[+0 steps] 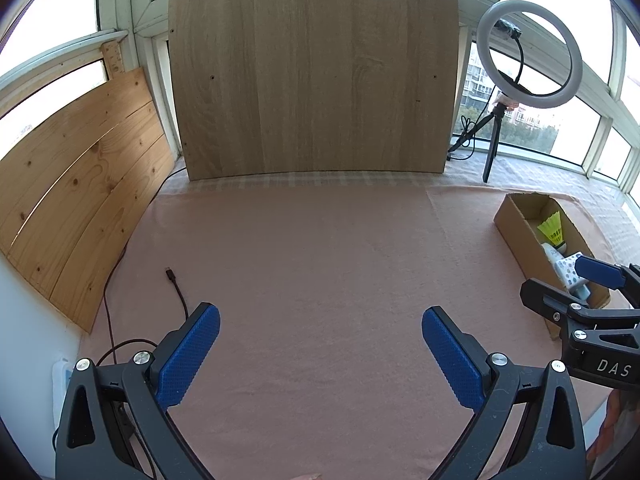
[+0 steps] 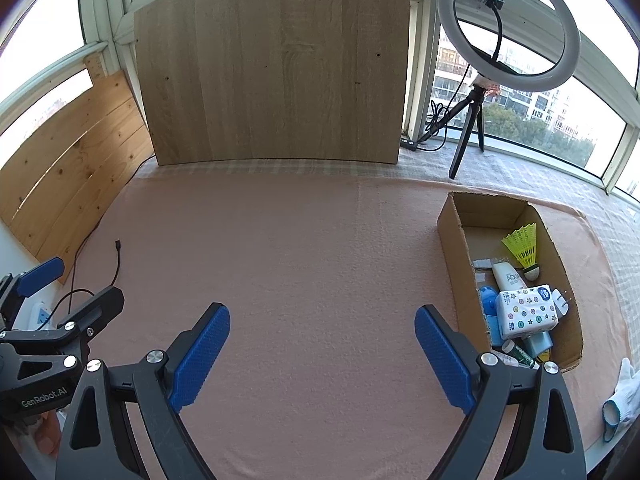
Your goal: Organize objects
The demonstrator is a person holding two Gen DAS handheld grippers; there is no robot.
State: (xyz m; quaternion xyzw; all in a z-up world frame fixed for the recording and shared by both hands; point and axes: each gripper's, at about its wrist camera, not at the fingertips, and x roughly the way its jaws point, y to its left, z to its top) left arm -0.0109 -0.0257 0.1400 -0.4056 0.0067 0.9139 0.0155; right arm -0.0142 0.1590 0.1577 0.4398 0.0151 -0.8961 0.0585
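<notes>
1. Two grippers: the left gripper (image 1: 320, 354) and the right gripper (image 2: 322, 354) both gape wide, holding nothing.
2. One cardboard box (image 2: 454, 236) on the pink cloth (image 2: 300, 260).
3. Inside: one shuttlecock (image 2: 522, 246), one tissue pack (image 2: 526, 312), one white tube (image 2: 508, 276).

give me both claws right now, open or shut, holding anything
left claw: open, holding nothing, over the pink cloth
right claw: open, holding nothing, beside the cardboard box
</notes>
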